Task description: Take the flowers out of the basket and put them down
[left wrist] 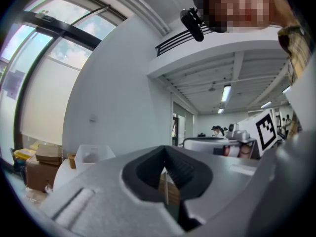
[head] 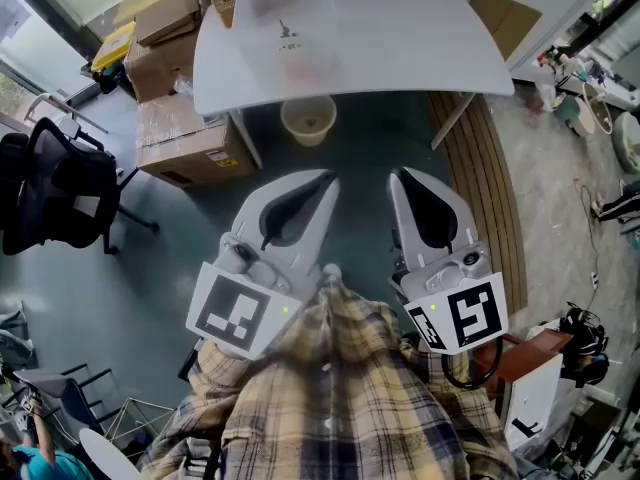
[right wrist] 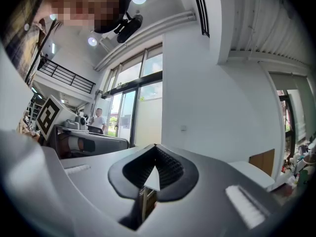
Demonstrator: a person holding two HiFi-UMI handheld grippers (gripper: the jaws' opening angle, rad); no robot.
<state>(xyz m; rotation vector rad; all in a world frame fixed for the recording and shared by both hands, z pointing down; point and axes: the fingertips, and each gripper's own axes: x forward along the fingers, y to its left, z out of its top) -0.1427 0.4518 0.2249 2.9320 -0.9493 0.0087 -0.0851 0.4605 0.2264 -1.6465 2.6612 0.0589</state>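
Flowers (head: 297, 63), I judge, are the faint pink shape inside the translucent basket (head: 252, 13) on the worktop (head: 420, 48). Left claw (head: 328, 178) and right claw (head: 396, 176) hang short of the worktop, both closed on nothing. I judge no reach has begun.

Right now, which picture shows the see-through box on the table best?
The head view: the see-through box shows clearly from above on the white table. The left gripper view catches it small; the right gripper view misses it.
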